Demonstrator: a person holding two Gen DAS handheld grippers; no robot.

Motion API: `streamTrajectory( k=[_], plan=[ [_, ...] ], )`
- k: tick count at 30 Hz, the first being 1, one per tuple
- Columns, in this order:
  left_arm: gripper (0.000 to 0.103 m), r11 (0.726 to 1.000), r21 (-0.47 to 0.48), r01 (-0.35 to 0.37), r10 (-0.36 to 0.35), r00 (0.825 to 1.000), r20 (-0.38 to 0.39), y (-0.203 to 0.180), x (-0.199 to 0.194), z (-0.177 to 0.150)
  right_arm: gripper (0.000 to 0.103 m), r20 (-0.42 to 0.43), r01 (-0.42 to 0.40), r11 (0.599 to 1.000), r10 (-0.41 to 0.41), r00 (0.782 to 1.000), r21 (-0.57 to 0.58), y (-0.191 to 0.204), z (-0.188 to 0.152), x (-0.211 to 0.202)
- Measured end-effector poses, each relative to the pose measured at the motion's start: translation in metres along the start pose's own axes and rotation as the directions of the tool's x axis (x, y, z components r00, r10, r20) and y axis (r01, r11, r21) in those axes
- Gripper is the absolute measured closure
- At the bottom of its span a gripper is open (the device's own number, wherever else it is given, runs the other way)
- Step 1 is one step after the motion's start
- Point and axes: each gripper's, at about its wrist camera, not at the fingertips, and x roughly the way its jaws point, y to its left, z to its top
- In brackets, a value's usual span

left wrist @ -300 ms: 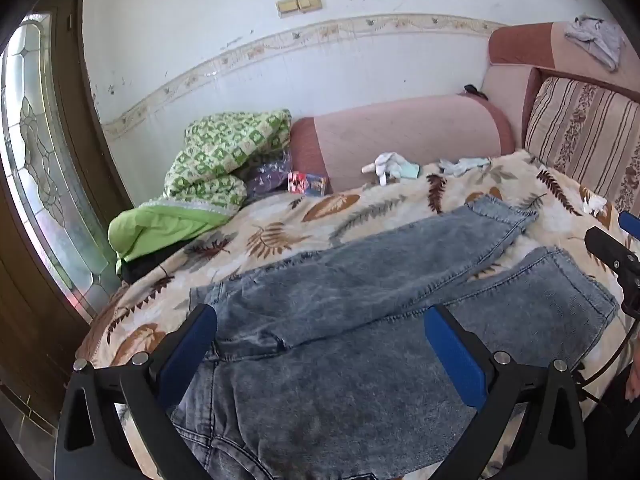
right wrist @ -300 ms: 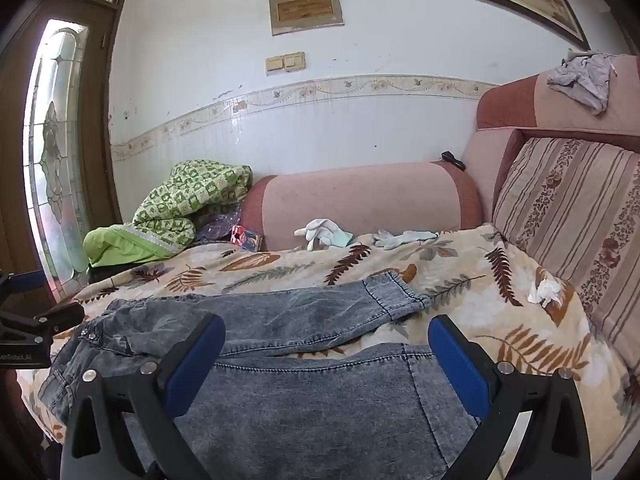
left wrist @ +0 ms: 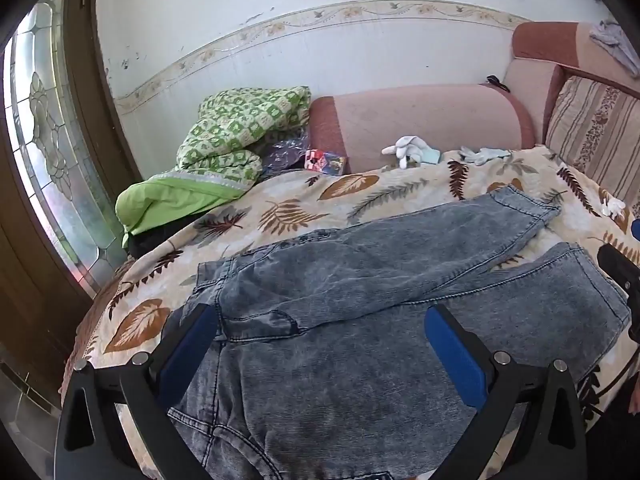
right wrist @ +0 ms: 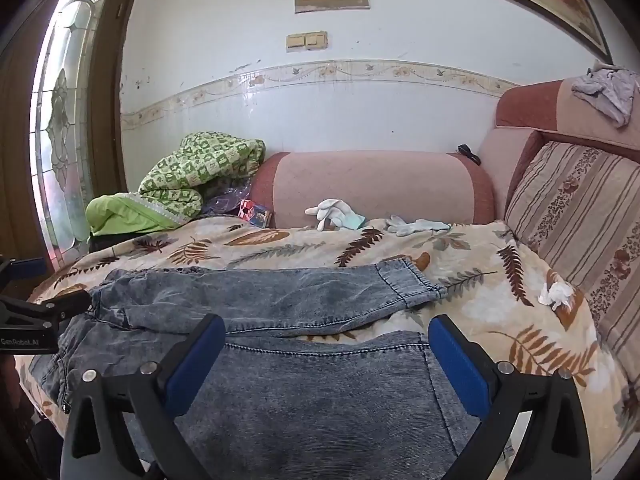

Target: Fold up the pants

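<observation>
Upholstered pink sofa (right wrist: 380,188), rounded armrest and striped floral back cushion (right wrist: 576,208), rising beyond both grippers. Seat draped in a cream leaf-print cover (left wrist: 288,208), brown and grey fronds, lightly rumpled.

Pants (left wrist: 360,280): acid-washed grey-blue denim, mottled, stitched seams, spread flat on the cover directly ahead of and beneath both grippers. Waistband lies toward the left gripper's left side; the far leg runs away to a cuffed hem (right wrist: 412,284), the near leg (right wrist: 320,392) spreads wide under the right gripper.

Quilted blanket (left wrist: 240,128), green-and-white check, bundled with a lime lining, far ahead and left of the left gripper.

Left gripper (left wrist: 320,348): black frame, blue rectangular pads, spread wide, holding nothing, poised over the waist area. Right gripper (right wrist: 326,356): same build, spread wide, holding nothing, poised over the near leg's hem end.

White gloves (right wrist: 336,214), limp knit, against the armrest, well ahead of the right gripper. Small printed box (left wrist: 326,160), red and blue, beside the blanket. Crumpled white tissue (right wrist: 554,294), ahead and right of the right gripper. Grey rag (right wrist: 604,92) atop the sofa back.
</observation>
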Motion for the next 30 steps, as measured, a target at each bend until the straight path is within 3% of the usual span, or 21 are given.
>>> streamTrajectory(
  k=[7, 30],
  plan=[
    [0.000, 1.000, -0.018, -0.015, 0.014, 1.000, -0.014, 0.008, 0.007, -0.005, 0.000, 0.005, 0.018, 0.997, -0.018, 1.000, -0.071, 0.015, -0.002, 0.004],
    [0.000, 0.999, -0.037, -0.002, 0.001, 0.999, -0.038, 0.000, 0.003, -0.006, 0.000, -0.014, -0.010, 0.997, 0.009, 1.000, -0.080, 0.015, -0.002, 0.000]
  ],
)
